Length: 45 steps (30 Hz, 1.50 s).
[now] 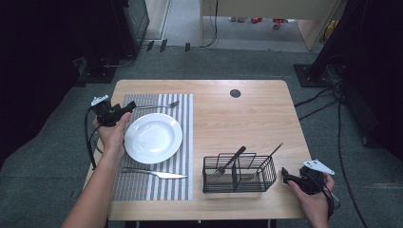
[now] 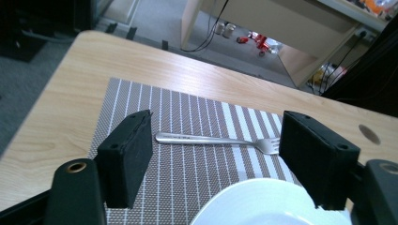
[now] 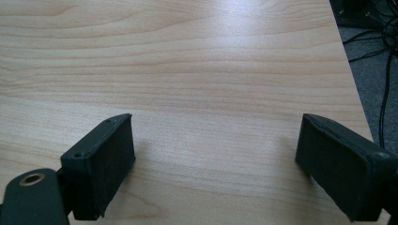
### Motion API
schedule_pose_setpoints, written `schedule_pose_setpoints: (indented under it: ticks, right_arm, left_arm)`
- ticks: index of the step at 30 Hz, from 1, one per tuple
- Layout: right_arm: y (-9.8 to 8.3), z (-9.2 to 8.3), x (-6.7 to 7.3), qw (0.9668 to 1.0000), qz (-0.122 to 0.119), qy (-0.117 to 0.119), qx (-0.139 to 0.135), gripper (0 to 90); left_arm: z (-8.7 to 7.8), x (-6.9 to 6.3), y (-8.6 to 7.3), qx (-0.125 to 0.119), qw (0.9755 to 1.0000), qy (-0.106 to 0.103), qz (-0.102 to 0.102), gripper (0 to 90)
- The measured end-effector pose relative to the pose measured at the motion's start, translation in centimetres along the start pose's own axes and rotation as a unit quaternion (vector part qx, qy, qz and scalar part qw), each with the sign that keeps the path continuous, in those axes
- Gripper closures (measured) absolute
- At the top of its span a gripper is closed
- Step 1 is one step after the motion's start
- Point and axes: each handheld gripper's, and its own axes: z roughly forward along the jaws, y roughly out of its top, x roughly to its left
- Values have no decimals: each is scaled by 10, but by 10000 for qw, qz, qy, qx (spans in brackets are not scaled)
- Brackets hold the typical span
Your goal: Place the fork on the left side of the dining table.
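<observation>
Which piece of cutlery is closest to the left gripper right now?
The fork on the striped placemat, beyond the plate, lies just ahead of the open left gripper; the knife lies on the plate's near side.

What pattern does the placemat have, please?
Grey and white stripes on the placemat, clearest in the left gripper view.

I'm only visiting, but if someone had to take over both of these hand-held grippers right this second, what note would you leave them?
Left gripper: open, empty, jaws wide apart above the fork, which lies flat on the striped placemat just beyond the white plate.
Right gripper: open, empty, over bare table to the right of the wire basket.
Done: plate on the placemat, fork on its far side, knife on its near side.
Left: the basket holds at least two more pieces of cutlery; probably one of those goes out next, if the setting needs more.
</observation>
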Motion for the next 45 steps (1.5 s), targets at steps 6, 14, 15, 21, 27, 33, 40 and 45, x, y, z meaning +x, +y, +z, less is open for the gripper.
schedule_pose_setpoints:
  ticks: [6,14,15,21,27,33,40,45]
  right_arm:
    - [0,0,0,10000,0,0,0,115]
    - [0,0,0,10000,0,1,0,115]
    - [0,0,0,10000,-1,0,-1,115]
    - [0,0,0,10000,0,0,0,115]
    - [0,0,0,10000,0,0,-1,115]
    - [0,0,0,10000,4,-1,1,115]
    - [0,0,0,10000,-1,-2,6,115]
    - [0,0,0,10000,0,-2,6,115]
  left_arm:
    - [-21,-9,-6,-136,9980,-286,539,95]
    - [-49,-14,-21,-85,9940,-225,1062,12]
    - [-54,-15,-27,-66,9930,-201,1159,12]
    - [-73,-14,-45,-54,9903,-221,1368,12]
    - [-89,-5,-63,90,9914,-278,1278,12]
    - [-102,-2,-78,174,9914,-266,1266,12]
    - [-115,-4,-92,258,9901,-302,1343,12]
    - [-127,-10,-99,227,9879,-365,1492,12]
